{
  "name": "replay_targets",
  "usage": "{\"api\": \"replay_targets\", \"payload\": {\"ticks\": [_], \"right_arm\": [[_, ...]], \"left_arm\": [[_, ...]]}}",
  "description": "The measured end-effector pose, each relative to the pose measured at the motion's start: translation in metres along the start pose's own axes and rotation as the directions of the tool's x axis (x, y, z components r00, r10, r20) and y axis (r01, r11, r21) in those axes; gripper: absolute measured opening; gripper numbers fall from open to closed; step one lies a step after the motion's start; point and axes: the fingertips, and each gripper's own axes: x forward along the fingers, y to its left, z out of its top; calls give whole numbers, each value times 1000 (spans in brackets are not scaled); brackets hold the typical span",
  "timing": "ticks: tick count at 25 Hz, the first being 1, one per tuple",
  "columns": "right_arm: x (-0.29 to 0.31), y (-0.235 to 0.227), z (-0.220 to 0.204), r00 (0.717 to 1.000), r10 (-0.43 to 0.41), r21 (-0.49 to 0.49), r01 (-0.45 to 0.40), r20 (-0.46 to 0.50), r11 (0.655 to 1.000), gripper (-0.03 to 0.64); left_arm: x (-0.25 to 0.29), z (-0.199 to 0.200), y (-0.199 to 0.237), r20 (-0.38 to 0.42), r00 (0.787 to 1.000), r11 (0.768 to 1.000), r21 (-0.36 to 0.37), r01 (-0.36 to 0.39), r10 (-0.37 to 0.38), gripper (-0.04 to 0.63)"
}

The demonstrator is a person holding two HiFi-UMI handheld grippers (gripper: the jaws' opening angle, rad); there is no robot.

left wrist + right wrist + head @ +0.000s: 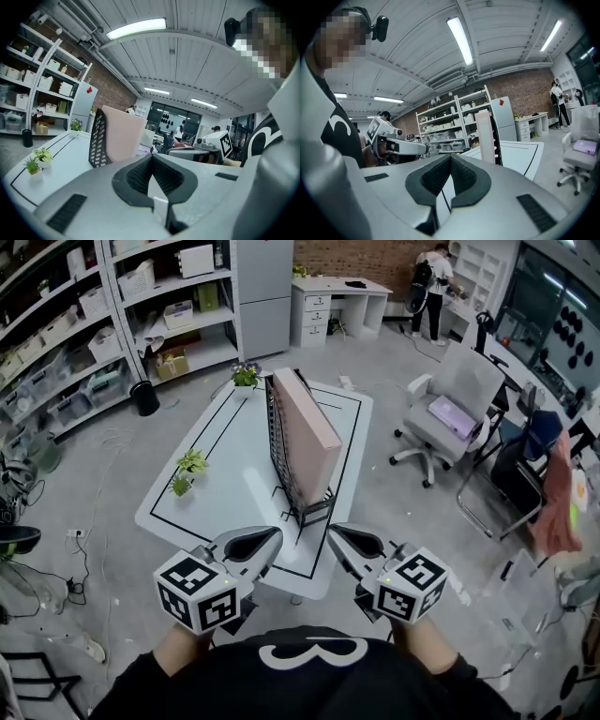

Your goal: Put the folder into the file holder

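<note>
A pink folder (307,427) stands upright inside the black mesh file holder (278,460) on the white table (230,456). In the left gripper view the folder (123,133) rises behind the holder's mesh side (97,140); in the right gripper view the folder (484,136) shows edge-on, with the holder (497,143) beside it. My left gripper (277,534) hovers at the table's near edge, shut and empty, its tips meeting (152,155). My right gripper (333,531) is beside it, also shut with nothing in it (451,155). Both are short of the holder, apart from it.
Two small potted plants (190,465) sit on the table's left side and a third (246,376) at its far corner. A grey office chair (450,409) stands to the right. Storage shelves (84,324) line the left wall. A person (431,287) stands far back.
</note>
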Motion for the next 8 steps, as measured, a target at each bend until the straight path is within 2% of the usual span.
{"api": "replay_targets", "payload": {"ticks": [4,8], "right_arm": [[-7,0,4,1000,-9,2,9,3,1000,3],[-12,5,8,1000,-5,4,5,11,1000,3]], "left_arm": [[0,4,-6,-7,1000,1000,27,1,-1,6],[-2,0,-12,-14,1000,1000,24,5,-5,6]]}}
